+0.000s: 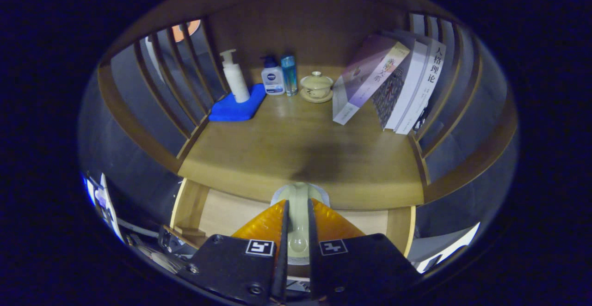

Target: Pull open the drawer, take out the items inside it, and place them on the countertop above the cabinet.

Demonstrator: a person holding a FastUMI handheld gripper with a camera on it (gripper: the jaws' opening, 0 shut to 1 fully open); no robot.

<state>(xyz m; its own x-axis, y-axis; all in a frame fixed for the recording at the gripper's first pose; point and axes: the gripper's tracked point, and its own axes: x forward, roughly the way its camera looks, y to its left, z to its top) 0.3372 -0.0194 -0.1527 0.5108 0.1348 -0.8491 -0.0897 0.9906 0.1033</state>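
My gripper [298,204] is shut on a pale greenish ceramic piece [299,237], which looks like a small cup; its rounded top sticks out past the orange fingers [266,223]. It hangs over the front edge of the wooden countertop [259,153], with its shadow on the wood just ahead. Below the fingers the drawer [186,206] stands pulled open, and the part of its light wooden floor that shows is bare.
At the back of the countertop stand a white pump bottle [235,78] on a blue pad [233,108], a small white-and-blue bottle [273,78], a clear blue bottle [289,75] and a lidded tea bowl on a saucer [317,86]. Leaning books [393,84] fill the right. Slatted wooden sides [173,79] flank the shelf.
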